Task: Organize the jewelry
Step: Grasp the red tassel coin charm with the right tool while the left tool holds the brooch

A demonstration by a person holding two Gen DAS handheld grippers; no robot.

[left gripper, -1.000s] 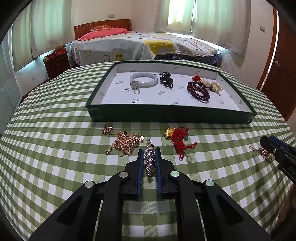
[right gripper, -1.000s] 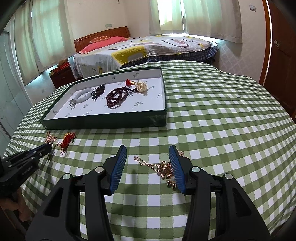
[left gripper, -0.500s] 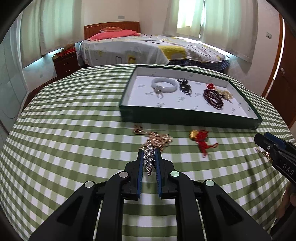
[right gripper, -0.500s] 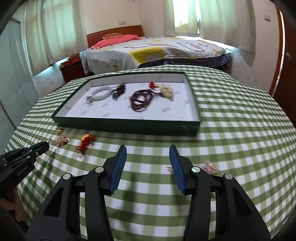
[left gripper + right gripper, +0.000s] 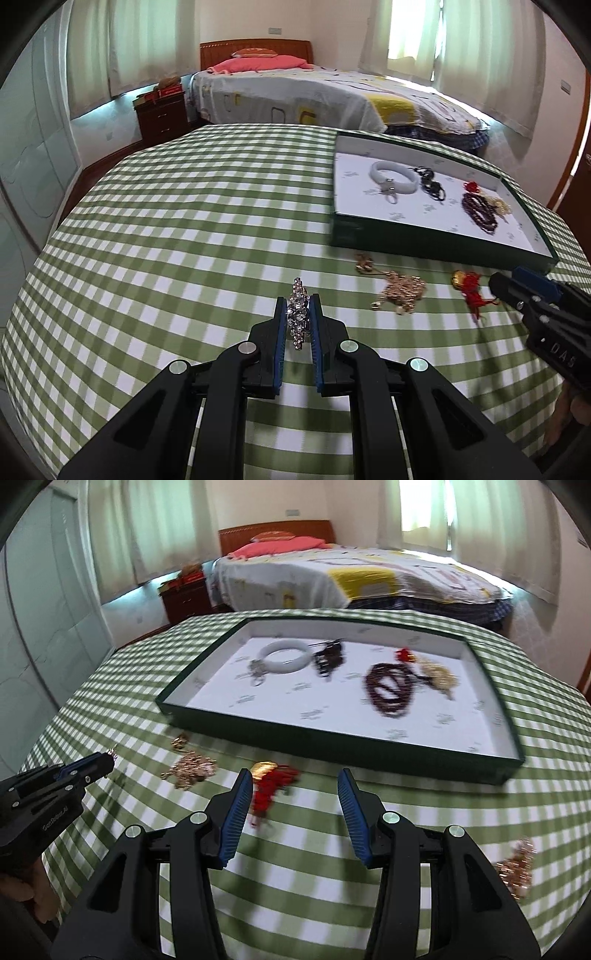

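Table [image 5: 177, 229]: wearing a green-checked cloth, carrying everything.
Tray [image 5: 343, 755]: sitting on the cloth, holding a white bangle [image 5: 284, 657], dark beads [image 5: 388, 688] and other pieces.
Right gripper [image 5: 295, 788]: hanging with fingers spread, gripping nothing, above a red-corded charm [image 5: 271, 790].
Left gripper [image 5: 299, 304]: clenching a rhinestone piece [image 5: 298, 314] off the cloth.
Gold chain [image 5: 400, 291]: lying loose just before the tray.

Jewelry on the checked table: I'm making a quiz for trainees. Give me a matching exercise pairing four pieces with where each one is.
1. white bangle
2. rhinestone piece
3. red cord charm
4. gold chain pile

A. on the cloth, left of the red piece
B. inside the green tray
C. clamped in the left tool
D. on the cloth by the right tool

Pairs: 1-B, 2-C, 3-D, 4-A
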